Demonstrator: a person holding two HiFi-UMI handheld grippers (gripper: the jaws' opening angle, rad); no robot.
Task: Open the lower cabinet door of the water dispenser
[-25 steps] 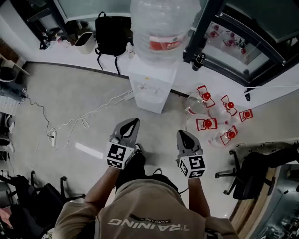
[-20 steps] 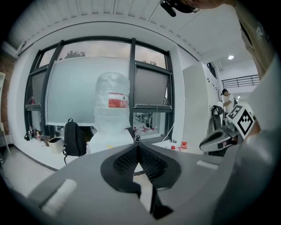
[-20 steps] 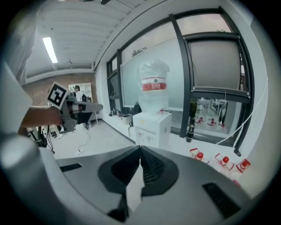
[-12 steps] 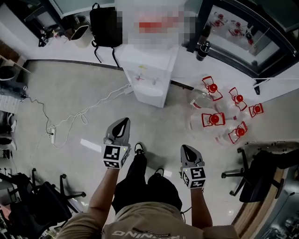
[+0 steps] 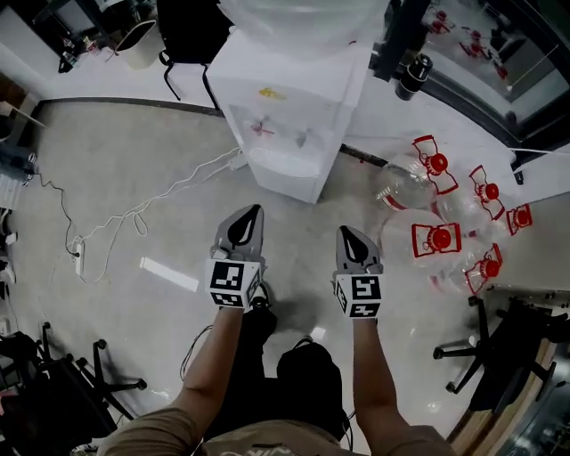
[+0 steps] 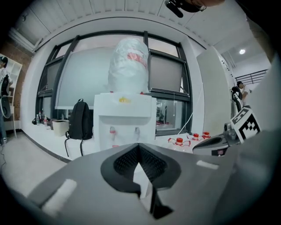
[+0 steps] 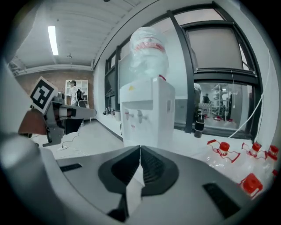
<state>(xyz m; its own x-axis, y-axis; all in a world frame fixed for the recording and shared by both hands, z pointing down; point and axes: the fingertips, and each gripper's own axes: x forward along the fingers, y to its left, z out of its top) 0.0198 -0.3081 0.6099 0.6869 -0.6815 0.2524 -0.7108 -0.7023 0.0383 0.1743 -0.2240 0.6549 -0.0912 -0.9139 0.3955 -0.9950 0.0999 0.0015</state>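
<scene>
The white water dispenser (image 5: 289, 98) stands against the wall ahead, with a large bottle on top. Its lower cabinet door (image 5: 287, 184) is shut and seen steeply from above. My left gripper (image 5: 247, 223) and right gripper (image 5: 350, 236) are held side by side over the floor. Both point at the dispenser's front and stay well short of it. Each is shut with nothing between its fingers. In the left gripper view the dispenser (image 6: 125, 118) rises behind the shut left gripper (image 6: 139, 147), which hides the lower door. The right gripper view shows the dispenser (image 7: 145, 114) beyond the shut right gripper (image 7: 140, 149).
Several empty water bottles with red caps (image 5: 432, 236) lie on the floor right of the dispenser. A white cable and power strip (image 5: 76, 254) trail across the floor at left. A black backpack (image 5: 183, 27) leans on the wall, and office chairs (image 5: 499, 343) stand at the right.
Both grippers have sunk and come nearer the dispenser, which now looks larger and closer. The person's legs show bent beneath the arms. Both grippers stayed shut.
</scene>
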